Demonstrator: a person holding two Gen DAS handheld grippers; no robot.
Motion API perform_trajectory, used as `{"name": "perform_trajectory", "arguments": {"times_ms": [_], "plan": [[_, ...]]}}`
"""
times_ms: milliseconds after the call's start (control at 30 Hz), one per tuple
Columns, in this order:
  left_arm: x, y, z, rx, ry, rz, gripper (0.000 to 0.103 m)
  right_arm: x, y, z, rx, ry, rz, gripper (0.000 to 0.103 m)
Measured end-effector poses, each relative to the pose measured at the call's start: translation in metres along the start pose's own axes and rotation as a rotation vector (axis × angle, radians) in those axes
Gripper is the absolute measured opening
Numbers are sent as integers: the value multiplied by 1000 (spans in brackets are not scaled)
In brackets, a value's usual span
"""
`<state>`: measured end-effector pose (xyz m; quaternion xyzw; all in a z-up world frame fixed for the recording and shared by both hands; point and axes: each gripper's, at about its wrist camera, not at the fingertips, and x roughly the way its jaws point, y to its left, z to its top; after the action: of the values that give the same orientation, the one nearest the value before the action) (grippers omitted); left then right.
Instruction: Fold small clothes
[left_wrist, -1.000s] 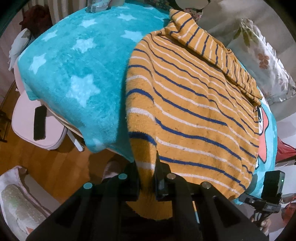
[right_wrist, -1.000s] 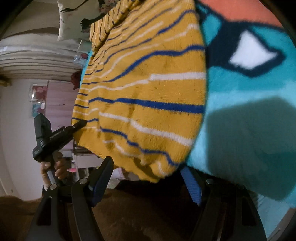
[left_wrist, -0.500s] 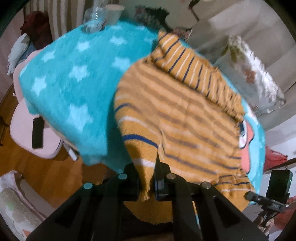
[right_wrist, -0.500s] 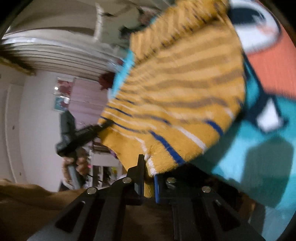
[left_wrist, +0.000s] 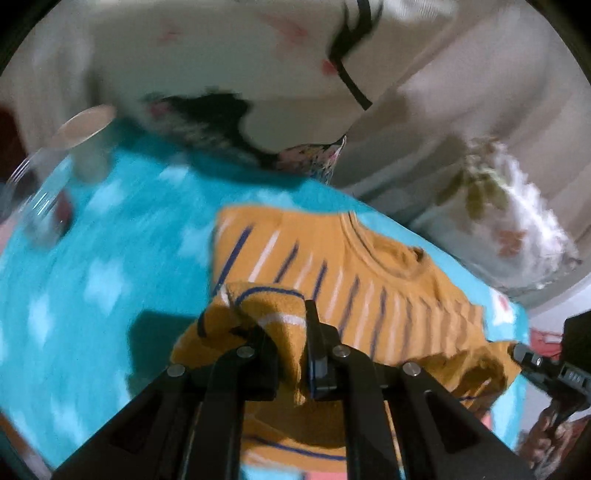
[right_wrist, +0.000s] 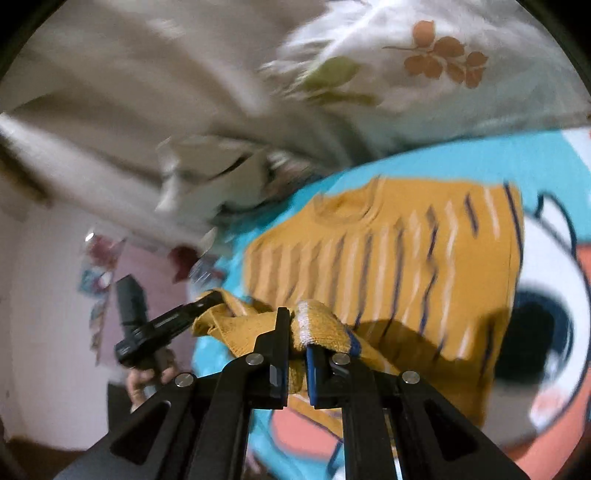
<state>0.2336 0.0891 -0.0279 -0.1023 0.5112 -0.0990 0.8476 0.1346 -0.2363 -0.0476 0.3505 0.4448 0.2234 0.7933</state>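
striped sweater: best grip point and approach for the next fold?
The hem corners, from the near edge. On the mustard-yellow knitted sweater with blue and white stripes, the hem is the free edge while the collar end lies flat on the teal fleece blanket. Left gripper and right gripper each pinch one hem corner, hem lifted toward the collar.

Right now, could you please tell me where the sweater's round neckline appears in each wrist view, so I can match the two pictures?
Left wrist view: the neckline sits right of centre, at the far edge of the mustard striped sweater, beyond the left claw.
Right wrist view: the neckline sits just above centre, beyond the right claw.
Shared landmark: the floral pillow behind the turquoise blanket.
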Motion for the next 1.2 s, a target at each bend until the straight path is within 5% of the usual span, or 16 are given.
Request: {"name": "perform_trajectory", "arguments": {"times_ms": [200, 300, 400, 467, 533, 633, 800, 933, 1033, 1100, 1200], "plan": [[78, -12, 41, 67, 94, 28, 13, 59, -56, 59, 100, -2, -194, 12], [83, -8, 47, 48, 116, -25, 15, 67, -79, 70, 195, -7, -177, 25], [75, -3, 49, 27, 113, -96, 29, 51, -90, 74, 239, -61, -122, 44], [67, 1, 51, 11, 93, -121, 55, 33, -85, 76, 239, -112, -145, 60], [58, 3, 55, -4, 49, -122, 69, 15, -79, 81, 231, -170, -192, 64], [44, 5, 61, -9, -5, -115, 73, 2, -61, 86, 187, -206, -263, 66], [45, -12, 49, 81, 4, -134, 73, 40, -8, 73, -1, -74, -241, 66], [76, -15, 38, 129, 64, -64, 73, 91, -9, 63, -36, 67, -264, 65], [89, -5, 36, 113, 62, -28, 73, 97, -35, 72, -3, 25, -400, 54], [91, -2, 36, 129, 41, 19, 73, 88, -54, 81, 38, -32, -511, 18], [96, 7, 34, 155, 22, 140, 73, 72, -71, 88, 104, -84, -603, 5]]}}
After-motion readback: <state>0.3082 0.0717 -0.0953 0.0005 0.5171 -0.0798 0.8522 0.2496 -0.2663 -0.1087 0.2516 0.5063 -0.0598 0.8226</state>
